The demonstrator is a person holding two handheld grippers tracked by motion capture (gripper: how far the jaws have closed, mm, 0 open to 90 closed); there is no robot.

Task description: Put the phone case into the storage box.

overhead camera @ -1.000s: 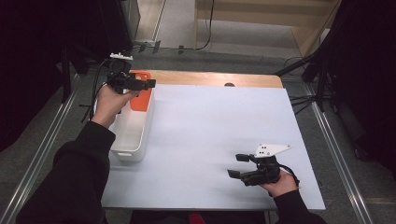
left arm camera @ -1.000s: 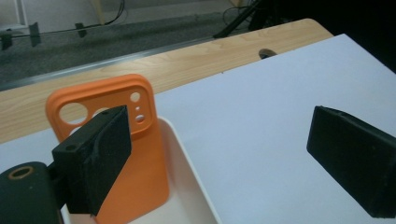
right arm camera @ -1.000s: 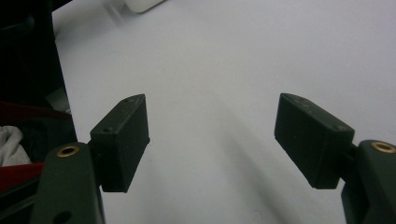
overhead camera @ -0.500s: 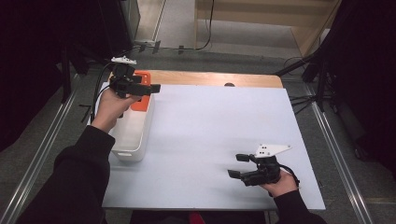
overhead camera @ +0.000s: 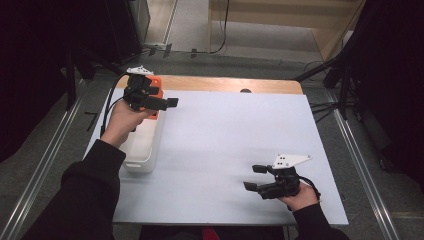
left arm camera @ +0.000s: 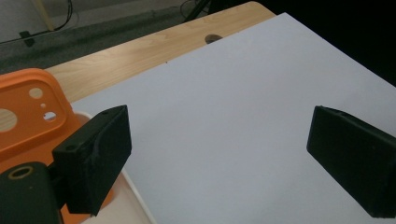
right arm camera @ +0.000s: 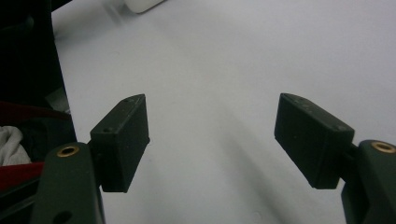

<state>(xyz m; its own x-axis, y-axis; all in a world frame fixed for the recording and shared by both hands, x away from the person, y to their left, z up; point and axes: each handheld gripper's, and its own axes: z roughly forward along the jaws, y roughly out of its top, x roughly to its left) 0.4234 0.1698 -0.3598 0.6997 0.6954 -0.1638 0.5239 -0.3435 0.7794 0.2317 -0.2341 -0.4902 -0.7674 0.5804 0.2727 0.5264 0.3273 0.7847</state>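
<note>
My left gripper [overhead camera: 167, 104] hangs over the far end of a white bin [overhead camera: 142, 145], its jaws pointing right toward the white sheet. In the left gripper view it [left arm camera: 219, 130] stands open with nothing between the jaws. An orange phone case [left arm camera: 28, 112] with round cut-outs lies just left of the jaws, at the bin's far end [overhead camera: 156, 82]. My right gripper [overhead camera: 253, 177] rests low near the sheet's front right, pointing left. Its jaws [right arm camera: 212, 116] are open over bare sheet.
A white sheet [overhead camera: 230, 130] covers most of the wooden table [overhead camera: 225, 84], whose far strip shows a small dark hole [overhead camera: 245, 91]. The bin's corner [right arm camera: 142, 4] shows far ahead of the right gripper. Dark stands and cables surround the table.
My left gripper has shifted a little to the right, from above the bin toward the sheet's edge. The right gripper has stayed in place, jaws unchanged.
</note>
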